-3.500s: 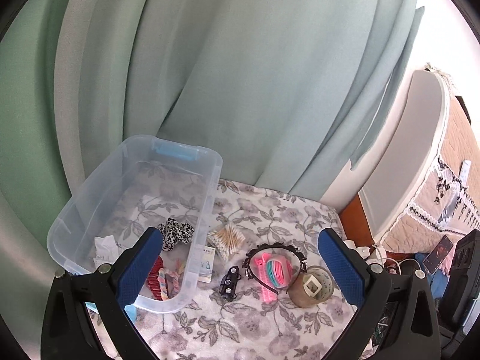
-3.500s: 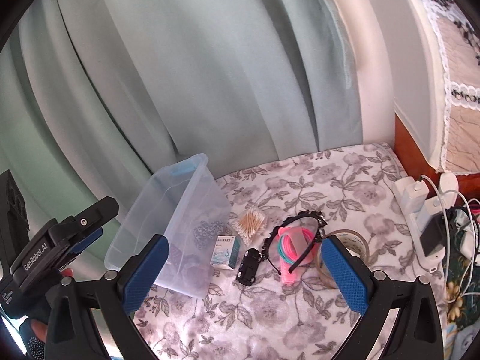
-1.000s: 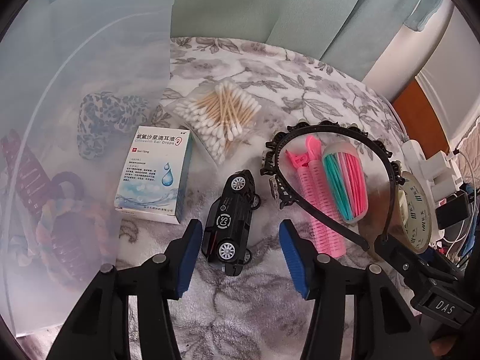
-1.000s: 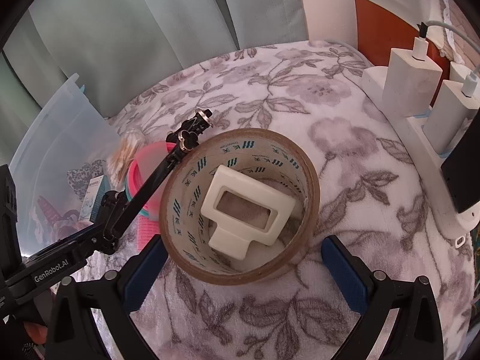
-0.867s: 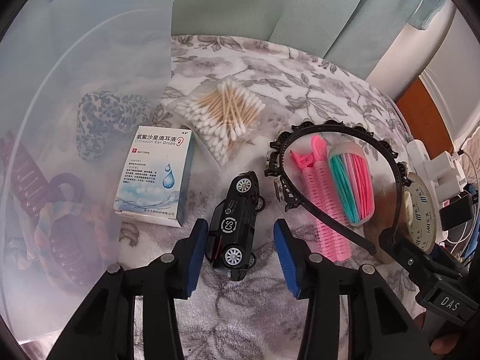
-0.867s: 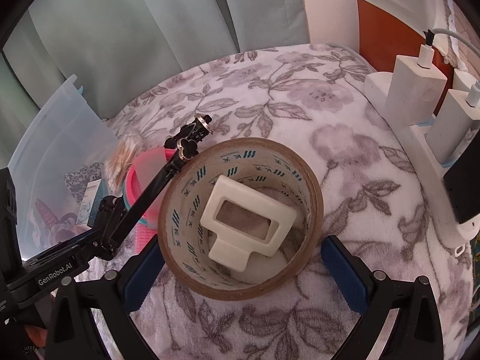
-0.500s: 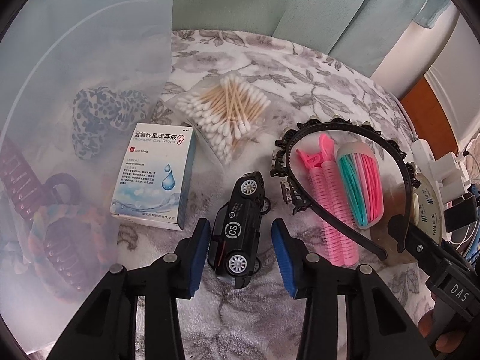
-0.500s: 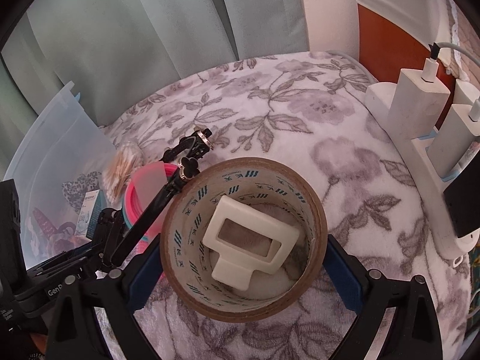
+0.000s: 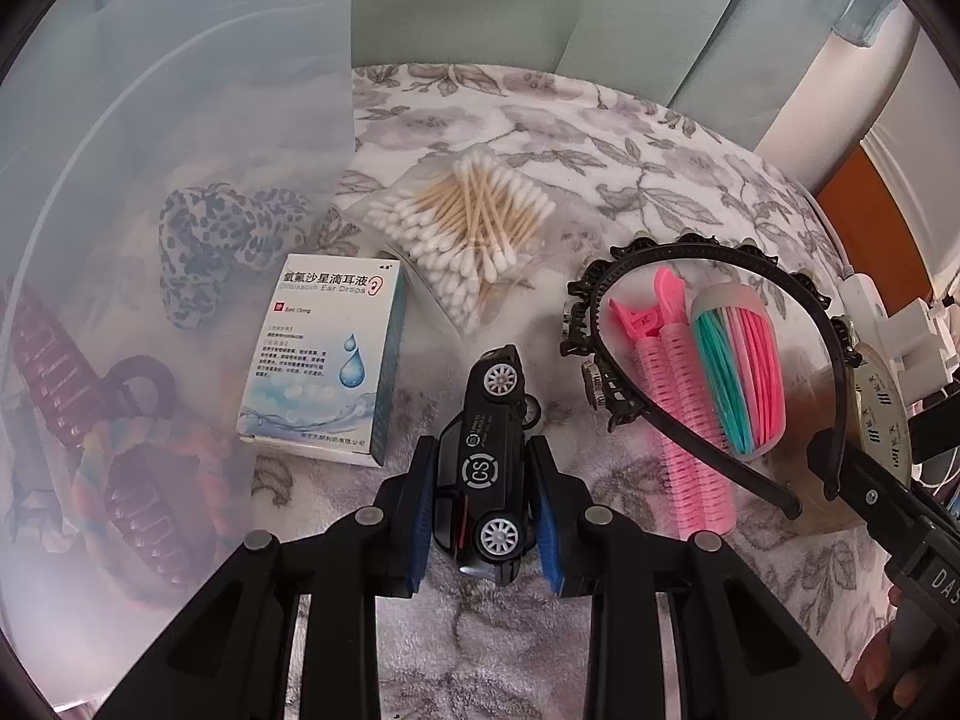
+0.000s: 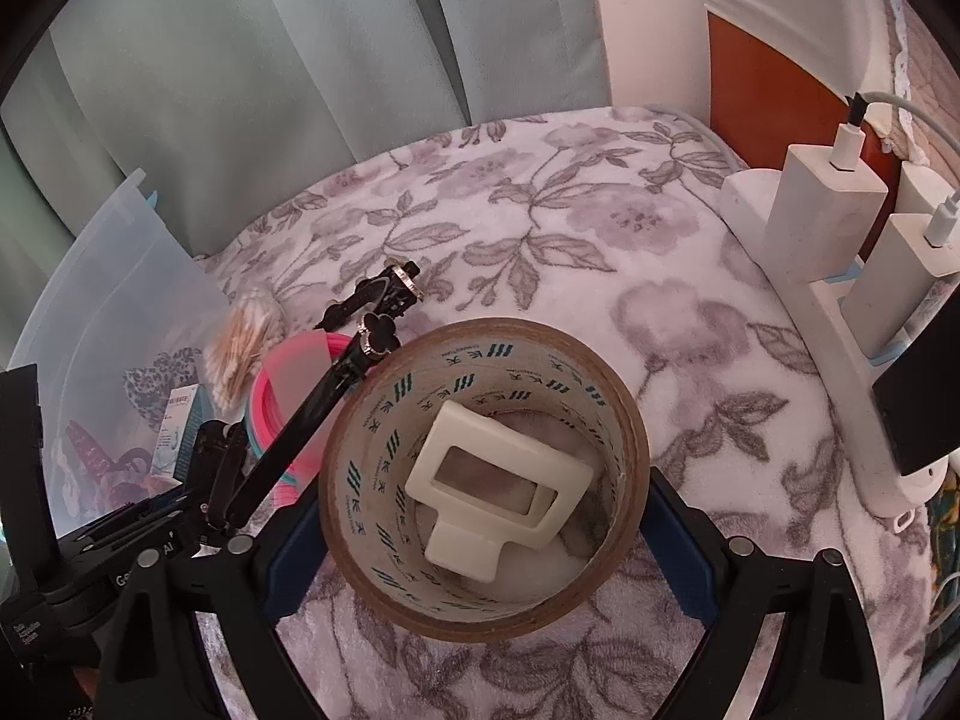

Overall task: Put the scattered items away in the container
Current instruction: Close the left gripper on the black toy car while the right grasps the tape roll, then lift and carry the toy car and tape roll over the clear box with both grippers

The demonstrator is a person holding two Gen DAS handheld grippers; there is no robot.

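Left gripper pinches toy car; right gripper clamps tape roll.

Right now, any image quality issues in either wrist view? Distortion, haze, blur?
Left wrist: strong fisheye bending; container wall veils its contents in milky haze; toy car between the left gripper's pads is sharp. Right wrist: same barrel distortion, soft daylight, no harsh glare; tape roll crisp, curtain soft.

floral blanket | cotton swabs | ear-drops box | headband | tape roll
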